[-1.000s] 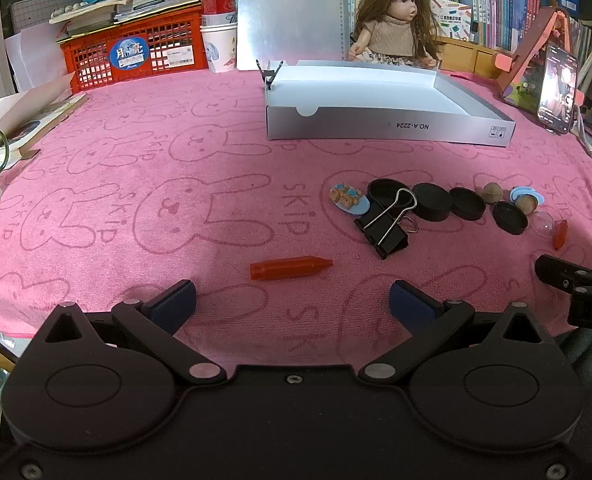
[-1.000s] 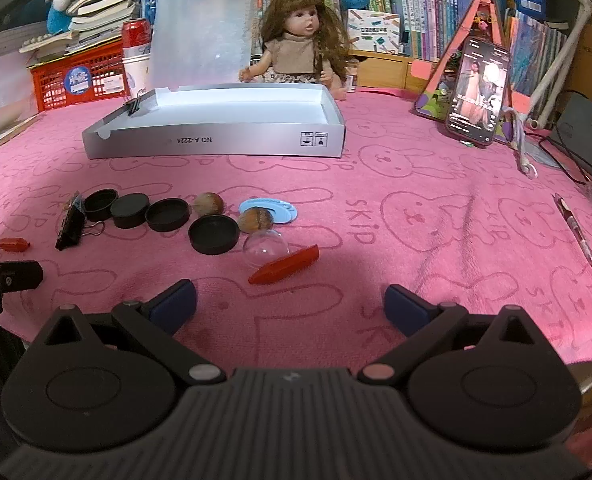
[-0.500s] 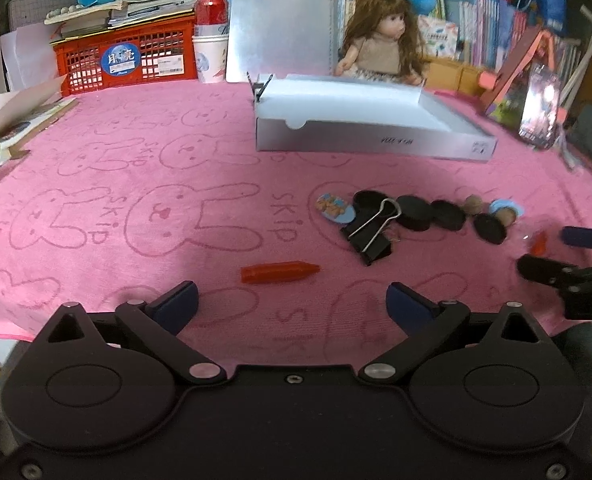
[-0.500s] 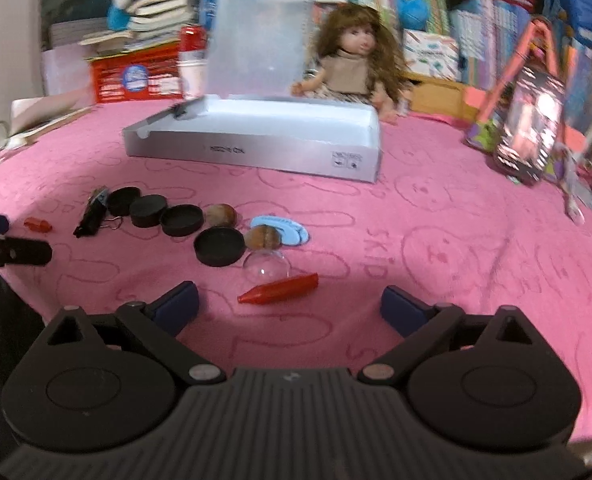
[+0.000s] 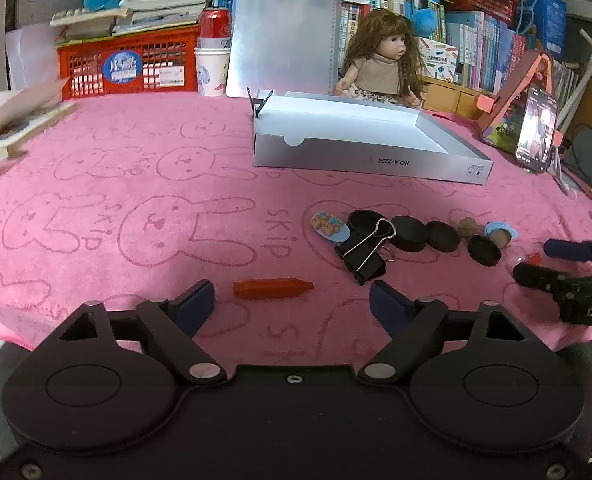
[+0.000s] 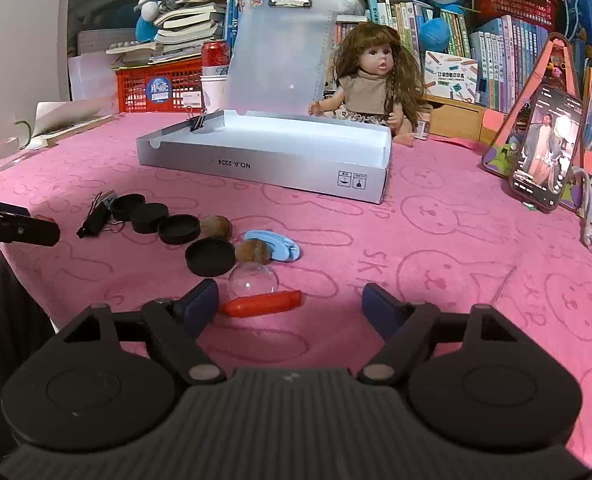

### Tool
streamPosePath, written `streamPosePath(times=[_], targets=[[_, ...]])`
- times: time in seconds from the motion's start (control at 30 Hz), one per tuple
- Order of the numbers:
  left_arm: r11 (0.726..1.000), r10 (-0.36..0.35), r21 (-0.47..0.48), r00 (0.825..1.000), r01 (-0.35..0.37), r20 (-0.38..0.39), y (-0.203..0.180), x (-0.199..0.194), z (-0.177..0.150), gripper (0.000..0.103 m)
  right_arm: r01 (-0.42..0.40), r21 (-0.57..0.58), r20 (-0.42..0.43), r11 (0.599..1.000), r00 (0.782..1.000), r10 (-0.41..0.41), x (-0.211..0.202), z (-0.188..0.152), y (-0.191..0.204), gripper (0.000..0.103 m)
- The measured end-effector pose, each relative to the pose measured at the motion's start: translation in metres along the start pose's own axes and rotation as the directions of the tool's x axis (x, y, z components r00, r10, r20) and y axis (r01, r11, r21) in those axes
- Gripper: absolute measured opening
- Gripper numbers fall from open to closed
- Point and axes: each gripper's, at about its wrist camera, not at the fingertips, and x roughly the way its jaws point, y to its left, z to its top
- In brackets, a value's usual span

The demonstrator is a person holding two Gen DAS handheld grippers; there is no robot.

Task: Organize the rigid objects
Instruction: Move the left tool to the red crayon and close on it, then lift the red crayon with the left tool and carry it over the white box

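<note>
My left gripper (image 5: pixel 292 302) is open and empty, with a red crayon-like stick (image 5: pixel 272 288) lying between its fingertips on the pink cloth. My right gripper (image 6: pixel 290 306) is open and empty, with a second red stick (image 6: pixel 262 303) just ahead of its left fingertip, next to a clear dome (image 6: pixel 253 279). Between them lie a black binder clip (image 5: pixel 362 254), several black round caps (image 5: pixel 410 234), two nuts (image 6: pixel 216 227), a blue clip (image 6: pixel 274 245) and a bear sticker piece (image 5: pixel 330 227). An open silver box (image 5: pixel 370 146) stands behind them.
A doll (image 5: pixel 380 62) sits behind the box beside a clear clipboard (image 5: pixel 284 36). A red basket (image 5: pixel 130 64), can and paper cups stand at the back left. A phone (image 6: pixel 546 148) on a stand is at the right. A glass (image 6: pixel 4 146) is at the left.
Both grippers have moved forward and lower, so each red stick now lies closer to its fingertips. The right gripper's tips have come further into the left view.
</note>
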Motion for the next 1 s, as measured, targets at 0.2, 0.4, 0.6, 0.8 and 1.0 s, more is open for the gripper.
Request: streamPosePath(times=[0.2,0.4,0.6,0.8,1.0], targets=[[0.999,0.021,0.04,0.999,-0.022,0.024,-0.005,0.0,-0.005,0.076,-0.014,-0.015,0.008,1.0,1.0,0.014,-0.004,-0.001,0.005,0.07],[0.998,0.041,0.052,0.998,-0.043,0.038,-0.007,0.002,-0.007,0.072,-0.02,-0.019,0.022,1.0,1.0,0.02,-0.007,-0.003,0.009,0.053],[0.997,0.06,0.047,0.996,-0.063,0.065,-0.009,0.002,-0.009,0.05,0.018,-0.016,0.042,1.0,0.999,-0.017,-0.009,-0.005,0.019,0.048],[0.998,0.059,0.023,0.996,-0.06,0.069,-0.005,0.001,-0.006,0.042,0.033,0.016,0.039,0.999,0.999,-0.034,-0.011,-0.004,0.021,0.047],[0.999,0.046,0.012,0.996,-0.047,0.071,-0.005,-0.004,-0.003,0.042,0.05,0.038,0.042,0.998,0.998,-0.051,-0.014,0.003,0.024,0.047]])
